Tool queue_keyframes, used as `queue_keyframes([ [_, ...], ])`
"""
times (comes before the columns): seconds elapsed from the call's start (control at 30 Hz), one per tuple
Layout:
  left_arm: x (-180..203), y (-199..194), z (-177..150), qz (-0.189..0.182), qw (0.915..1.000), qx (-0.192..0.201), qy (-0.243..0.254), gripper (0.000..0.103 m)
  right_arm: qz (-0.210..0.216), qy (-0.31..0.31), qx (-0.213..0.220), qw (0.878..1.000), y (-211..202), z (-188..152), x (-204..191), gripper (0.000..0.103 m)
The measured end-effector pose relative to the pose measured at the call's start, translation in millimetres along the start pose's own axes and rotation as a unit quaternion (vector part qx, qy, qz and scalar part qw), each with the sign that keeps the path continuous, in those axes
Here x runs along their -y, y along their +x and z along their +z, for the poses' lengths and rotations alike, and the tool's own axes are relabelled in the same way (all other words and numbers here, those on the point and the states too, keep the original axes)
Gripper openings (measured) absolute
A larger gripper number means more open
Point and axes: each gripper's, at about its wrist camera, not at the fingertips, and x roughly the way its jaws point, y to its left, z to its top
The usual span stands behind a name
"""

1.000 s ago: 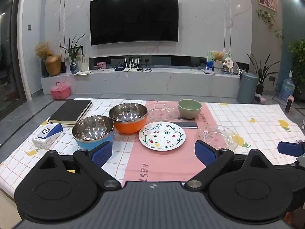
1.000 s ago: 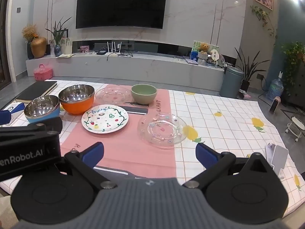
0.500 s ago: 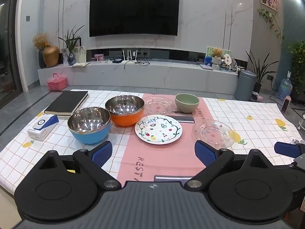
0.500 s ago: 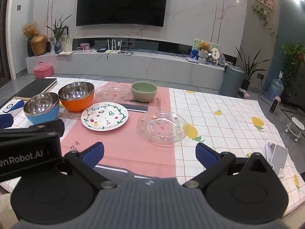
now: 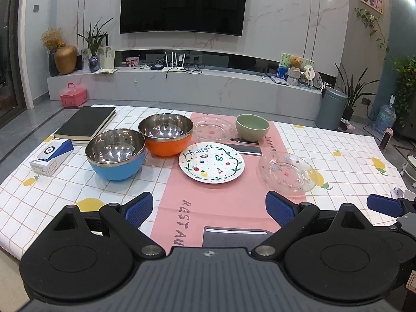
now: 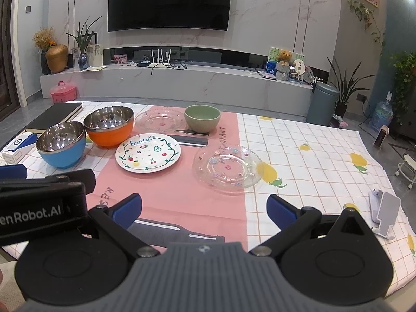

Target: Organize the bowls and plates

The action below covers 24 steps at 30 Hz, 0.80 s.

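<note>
Your left gripper [image 5: 208, 206] and right gripper [image 6: 204, 209] both gape wide, holding nothing, near the fruit plate [image 5: 211, 165] and glass plate [image 6: 226, 168].

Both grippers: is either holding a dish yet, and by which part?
Nothing is held. The left gripper and right gripper are open, short of the dishes on the table.
</note>
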Motion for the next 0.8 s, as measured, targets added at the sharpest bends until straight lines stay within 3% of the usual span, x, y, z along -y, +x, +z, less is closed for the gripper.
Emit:
queue_keyframes([
  [0.8, 0.2, -0.2, 0.7, 0.003, 1.0000, 0.004, 0.001, 0.103, -0.002, -0.001, 0.001, 1.000, 1.2, -0.2, -1.6, 0.100],
])
